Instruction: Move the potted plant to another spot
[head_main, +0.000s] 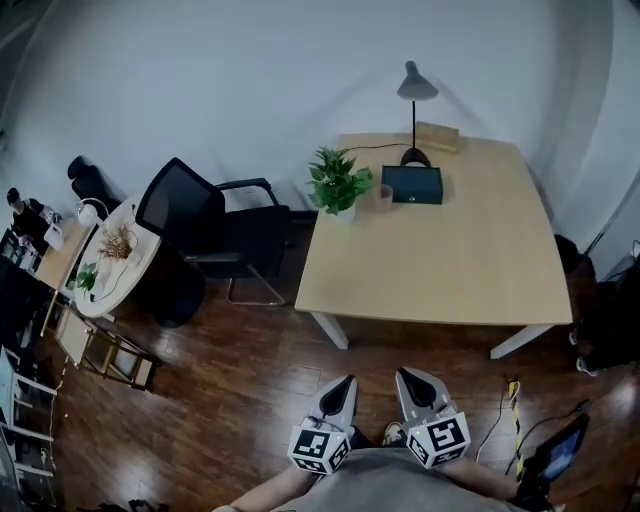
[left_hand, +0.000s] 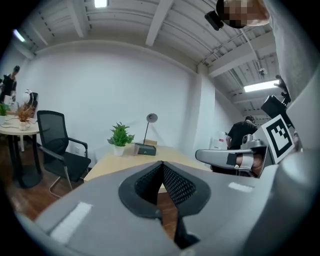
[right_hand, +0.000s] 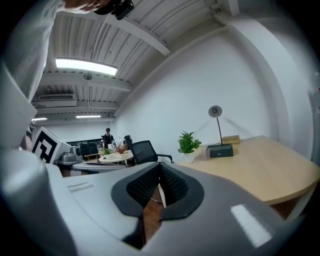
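A small green potted plant (head_main: 338, 184) in a white pot stands at the far left corner of the light wooden table (head_main: 440, 260). The left gripper view shows the plant (left_hand: 120, 137) far off on the table, and so does the right gripper view (right_hand: 188, 144). Both grippers are held close to my body, well short of the table's near edge. My left gripper (head_main: 345, 382) is shut with nothing in it. My right gripper (head_main: 407, 375) beside it is shut and empty too.
A black desk lamp (head_main: 414, 110), a dark box (head_main: 411, 184) and a clear cup (head_main: 384, 196) stand near the plant. A black office chair (head_main: 215, 235) sits left of the table. A round white table (head_main: 110, 255) with plants is further left. Cables (head_main: 510, 420) lie on the wood floor.
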